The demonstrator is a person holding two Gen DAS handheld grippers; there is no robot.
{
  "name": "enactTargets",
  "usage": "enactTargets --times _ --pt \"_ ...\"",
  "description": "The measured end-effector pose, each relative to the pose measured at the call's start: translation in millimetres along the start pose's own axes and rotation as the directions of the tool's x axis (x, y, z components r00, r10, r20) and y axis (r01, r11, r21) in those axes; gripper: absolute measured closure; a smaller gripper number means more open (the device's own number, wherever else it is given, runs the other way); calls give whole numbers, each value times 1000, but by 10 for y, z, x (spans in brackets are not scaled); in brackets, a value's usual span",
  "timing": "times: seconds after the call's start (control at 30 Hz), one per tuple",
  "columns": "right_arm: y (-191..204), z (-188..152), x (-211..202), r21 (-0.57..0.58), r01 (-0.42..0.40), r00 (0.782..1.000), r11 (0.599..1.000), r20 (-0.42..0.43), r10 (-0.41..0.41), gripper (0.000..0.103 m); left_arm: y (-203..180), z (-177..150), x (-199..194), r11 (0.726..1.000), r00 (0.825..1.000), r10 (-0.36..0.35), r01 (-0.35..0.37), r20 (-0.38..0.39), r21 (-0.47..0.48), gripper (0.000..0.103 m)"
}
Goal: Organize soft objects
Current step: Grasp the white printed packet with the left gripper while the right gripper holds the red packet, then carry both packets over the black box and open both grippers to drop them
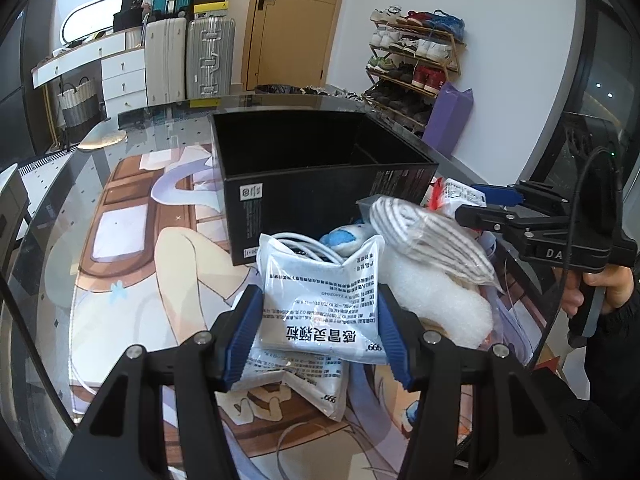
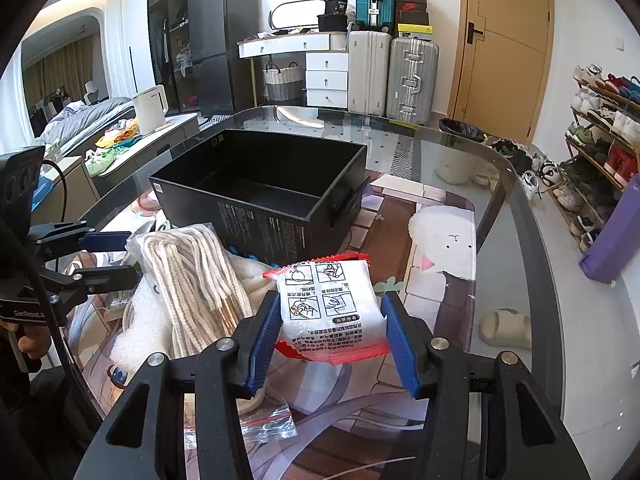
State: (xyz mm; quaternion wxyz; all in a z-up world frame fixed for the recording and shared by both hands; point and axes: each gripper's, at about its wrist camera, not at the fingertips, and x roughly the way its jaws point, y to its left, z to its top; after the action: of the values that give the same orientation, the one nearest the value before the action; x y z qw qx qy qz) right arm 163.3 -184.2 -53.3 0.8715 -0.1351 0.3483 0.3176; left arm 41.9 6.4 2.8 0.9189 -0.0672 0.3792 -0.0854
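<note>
An open black box (image 1: pixel 312 184) stands on the glass table; it also shows in the right wrist view (image 2: pixel 260 196). My left gripper (image 1: pixel 320 328) is shut on a pale blue medicine pouch (image 1: pixel 324 304), its blue pads pressing both sides. A second pouch (image 1: pixel 308 384) lies beneath. My right gripper (image 2: pixel 332 328) is shut on a white packet with red edges (image 2: pixel 332 304). A bagged bundle of striped cloth (image 2: pixel 196 280) lies on white foam (image 1: pixel 440 304) between the grippers. A blue plush (image 1: pixel 344 238) and a white cable (image 1: pixel 304 246) lie by the box.
The table (image 2: pixel 512 240) carries a printed mat (image 1: pixel 132 240). An empty zip bag (image 2: pixel 264 420) lies under my right gripper. A shoe rack (image 1: pixel 416 64), suitcases (image 2: pixel 392 76) and a purple bag (image 2: pixel 612 240) stand beyond the table.
</note>
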Motion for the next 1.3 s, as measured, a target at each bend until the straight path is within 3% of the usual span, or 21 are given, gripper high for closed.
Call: enactTargets --times 0.1,0.2,0.33,0.47,0.53,0.63,0.97,1.3 --pt "13 -3 -5 -2 -3 1000 1000 -1 3 51 15 7 24 1000 1000 10 -10 -4 -9 41" --pt "20 -9 -1 -3 -6 1000 1000 -5 6 51 32 9 58 999 999 37 -37 -12 -22 25" --pt "25 -6 18 -7 -9 1000 1000 -10 9 51 81 3 81 998 1000 22 -23 -13 -53 23" --pt "25 -4 26 -8 -9 1000 1000 -13 9 51 95 -7 92 998 1000 -16 15 -11 -64 32" --pt "18 5 41 -8 -10 1000 1000 -13 10 51 78 -12 86 997 999 -41 41 -8 -61 46" --pt "27 4 46 -12 -11 1000 1000 -9 11 51 34 -5 68 998 999 -37 36 -4 -42 51" --pt "63 14 -75 -15 -35 998 999 54 36 51 -42 53 -109 999 997 32 -31 72 -8 51" --pt "163 95 -280 -7 -37 989 999 141 38 51 -46 146 -273 990 979 138 -138 153 -9 51"
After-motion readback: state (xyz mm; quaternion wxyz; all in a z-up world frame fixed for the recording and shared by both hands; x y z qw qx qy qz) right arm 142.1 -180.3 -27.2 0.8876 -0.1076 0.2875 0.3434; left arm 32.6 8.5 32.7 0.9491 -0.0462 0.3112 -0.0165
